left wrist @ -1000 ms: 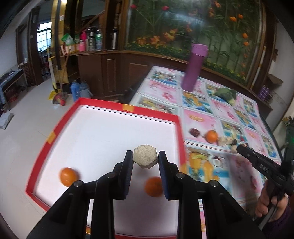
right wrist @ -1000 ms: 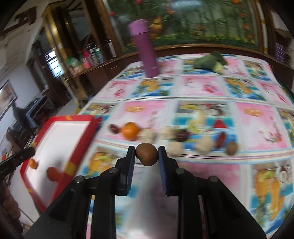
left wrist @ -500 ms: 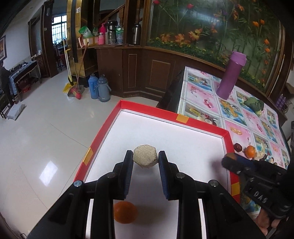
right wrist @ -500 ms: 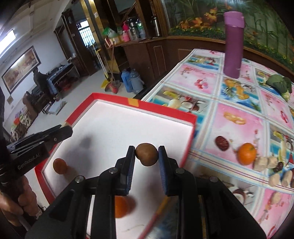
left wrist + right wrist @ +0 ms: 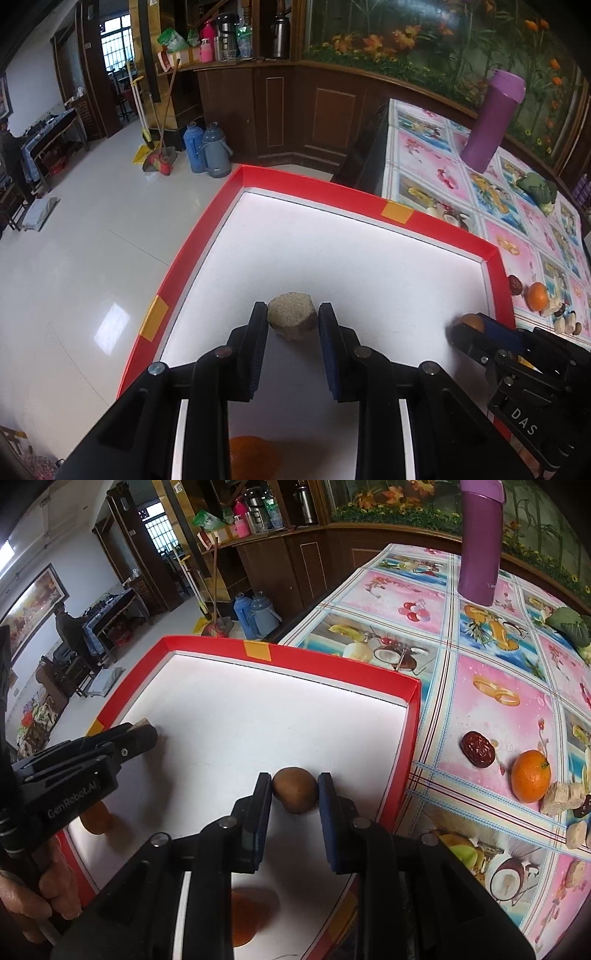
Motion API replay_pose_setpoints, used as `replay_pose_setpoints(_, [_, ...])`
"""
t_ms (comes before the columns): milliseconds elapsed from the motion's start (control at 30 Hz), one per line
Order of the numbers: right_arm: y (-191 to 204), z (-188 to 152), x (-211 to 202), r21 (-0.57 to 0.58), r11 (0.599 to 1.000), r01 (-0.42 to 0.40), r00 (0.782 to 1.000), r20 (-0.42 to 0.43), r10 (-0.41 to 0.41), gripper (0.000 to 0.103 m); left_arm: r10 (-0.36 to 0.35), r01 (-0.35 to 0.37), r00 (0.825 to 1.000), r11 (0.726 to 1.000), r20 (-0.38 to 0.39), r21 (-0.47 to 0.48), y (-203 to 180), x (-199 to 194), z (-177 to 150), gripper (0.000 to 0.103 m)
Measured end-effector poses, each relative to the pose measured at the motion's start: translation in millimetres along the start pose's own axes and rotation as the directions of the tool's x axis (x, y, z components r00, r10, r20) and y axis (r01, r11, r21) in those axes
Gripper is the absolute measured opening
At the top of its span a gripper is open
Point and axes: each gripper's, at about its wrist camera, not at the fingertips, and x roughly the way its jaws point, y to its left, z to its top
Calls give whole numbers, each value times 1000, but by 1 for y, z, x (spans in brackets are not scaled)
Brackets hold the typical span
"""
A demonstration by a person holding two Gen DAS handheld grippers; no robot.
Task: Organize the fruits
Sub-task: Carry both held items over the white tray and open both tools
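While both grippers hang over the red-rimmed tray (image 5: pixel 325 192), each one has something pinched between its fingers. The left gripper (image 5: pixel 292 321) clamps a pale, speckled, faceted lump (image 5: pixel 291 320), its blue pads pressed against the lump's two sides above the white tray floor, toward the tray's left part. The right gripper (image 5: pixel 295 790) grips a brown kiwi (image 5: pixel 295 789) in the same way, over the tray floor close to the rim that borders the table. In the left wrist view the right gripper shows at the right edge, with the kiwi only just visible at its tips; in the right wrist view the left gripper shows at the left, held by a hand (image 5: pixel 26 893).

Below the fingers, an orange (image 5: pixel 245 915) lies on the tray floor, partly hidden by the gripper body. A second orange (image 5: pixel 95 818) lies near the tray's left rim, half covered by the left gripper.

Beyond the tray, the table carries a patterned fruit-print cloth (image 5: pixel 487 709). On it, just outside the rim, lie a dark red date (image 5: pixel 477 748) and a third orange (image 5: pixel 530 775), with pale ginger-like pieces (image 5: pixel 563 801) touching it. Farther back stand a purple bottle (image 5: pixel 479 539), upright, and a green leafy vegetable (image 5: pixel 569 622), well apart from the fruit.
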Motion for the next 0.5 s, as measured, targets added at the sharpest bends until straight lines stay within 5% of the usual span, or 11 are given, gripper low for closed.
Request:
replay_pose_setpoints(133, [2,2,1,-18,1000,2,1000,-13,-2,28,4,-4,999,1000,-32,7,-3,4,0,32])
replay_pose_setpoints(267, [2,2,2,-32,999,-4,999,-33,2,29,16,-16,999,1000,-47,9,-7,5,0,69])
replay_pose_setpoints(500, [-21,0,-25,54,992,-113,993,24,112,33,35,-35,999,999,-32,-7,-9,-6,-4,70])
